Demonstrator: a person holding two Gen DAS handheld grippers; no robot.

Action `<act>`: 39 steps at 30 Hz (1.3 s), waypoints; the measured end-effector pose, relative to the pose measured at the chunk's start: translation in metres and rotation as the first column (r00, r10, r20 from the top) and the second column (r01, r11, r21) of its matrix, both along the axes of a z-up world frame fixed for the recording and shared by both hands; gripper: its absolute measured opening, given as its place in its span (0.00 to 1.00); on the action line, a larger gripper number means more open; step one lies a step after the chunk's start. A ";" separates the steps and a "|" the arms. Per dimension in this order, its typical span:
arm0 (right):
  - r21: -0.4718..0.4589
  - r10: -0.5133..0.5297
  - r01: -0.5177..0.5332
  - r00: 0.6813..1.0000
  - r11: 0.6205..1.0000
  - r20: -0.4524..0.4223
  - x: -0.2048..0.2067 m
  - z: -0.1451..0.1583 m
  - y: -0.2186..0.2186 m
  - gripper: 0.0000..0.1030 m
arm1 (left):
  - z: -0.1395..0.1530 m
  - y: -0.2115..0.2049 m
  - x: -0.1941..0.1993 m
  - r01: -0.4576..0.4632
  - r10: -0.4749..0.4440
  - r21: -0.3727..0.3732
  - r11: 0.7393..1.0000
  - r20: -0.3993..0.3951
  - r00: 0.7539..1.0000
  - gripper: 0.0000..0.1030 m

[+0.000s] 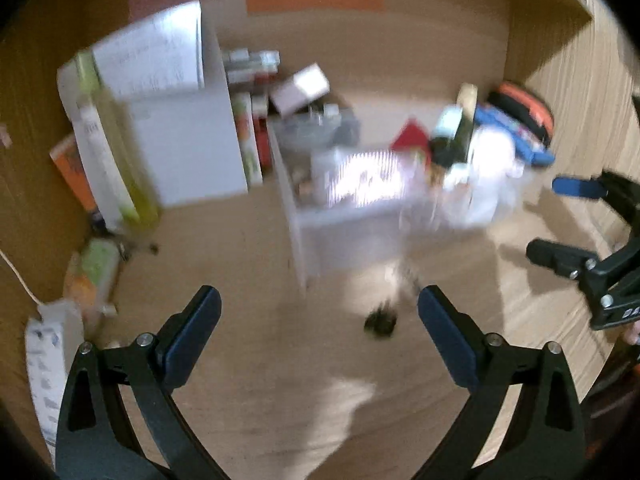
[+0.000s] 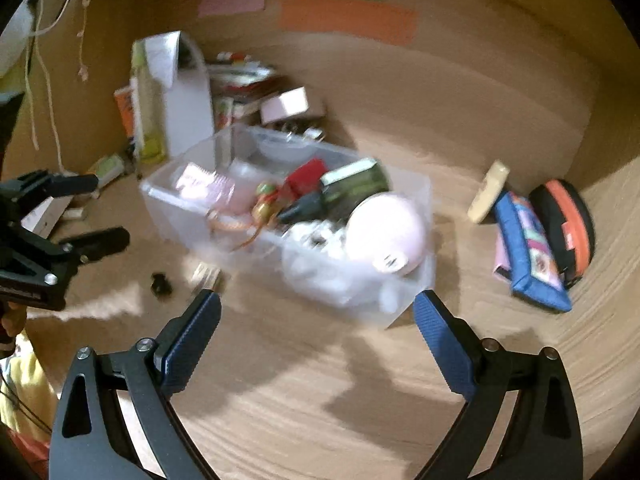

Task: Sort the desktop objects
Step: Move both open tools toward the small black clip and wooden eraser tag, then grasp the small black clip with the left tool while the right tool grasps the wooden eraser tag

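A pale wooden desk (image 2: 360, 380) holds a clear plastic storage bin (image 2: 416, 200) crowded with small things, among them a pale pink round ball (image 2: 384, 232) and a red block (image 2: 306, 178). The left gripper (image 1: 320, 320) and right gripper (image 2: 316, 320) both hang above bare wood near the bin, jaws spread wide and empty. A small black object (image 2: 161, 283) lies on the desk just left of the bin.

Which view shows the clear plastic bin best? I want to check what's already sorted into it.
The right wrist view: the clear plastic bin sits near the centre with its contents distinguishable, though slightly blurred. In the left wrist view the bin is heavily motion-smeared, so its contents blur together.
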State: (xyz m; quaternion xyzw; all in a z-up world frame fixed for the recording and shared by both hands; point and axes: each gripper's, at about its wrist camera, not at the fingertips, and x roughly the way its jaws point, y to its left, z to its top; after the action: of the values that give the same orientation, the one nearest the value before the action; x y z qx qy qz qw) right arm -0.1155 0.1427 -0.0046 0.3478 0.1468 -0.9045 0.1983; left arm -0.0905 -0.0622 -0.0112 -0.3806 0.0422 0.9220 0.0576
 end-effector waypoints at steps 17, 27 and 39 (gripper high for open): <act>0.022 0.167 -0.171 0.979 0.985 0.120 -0.010 -0.052 -0.049 0.84 | -0.036 0.035 -0.020 0.178 -0.171 -0.052 0.983 0.122 0.978 0.21; 0.014 0.225 -0.234 0.949 0.972 0.219 -0.030 -0.072 -0.079 0.46 | -0.023 -0.001 -0.013 0.115 -0.116 0.024 0.993 0.057 0.992 0.18; -0.037 0.259 -0.258 0.934 0.965 0.246 -0.032 -0.076 -0.087 0.25 | -0.005 -0.017 -0.006 0.080 -0.079 0.097 0.992 -0.009 0.997 0.18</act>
State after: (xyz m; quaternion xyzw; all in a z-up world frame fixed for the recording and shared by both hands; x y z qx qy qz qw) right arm -0.1473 0.0557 -0.0806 0.4357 0.1632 -0.8201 0.3331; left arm -0.0963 -0.0796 -0.0165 -0.3729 0.0126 0.9209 0.1127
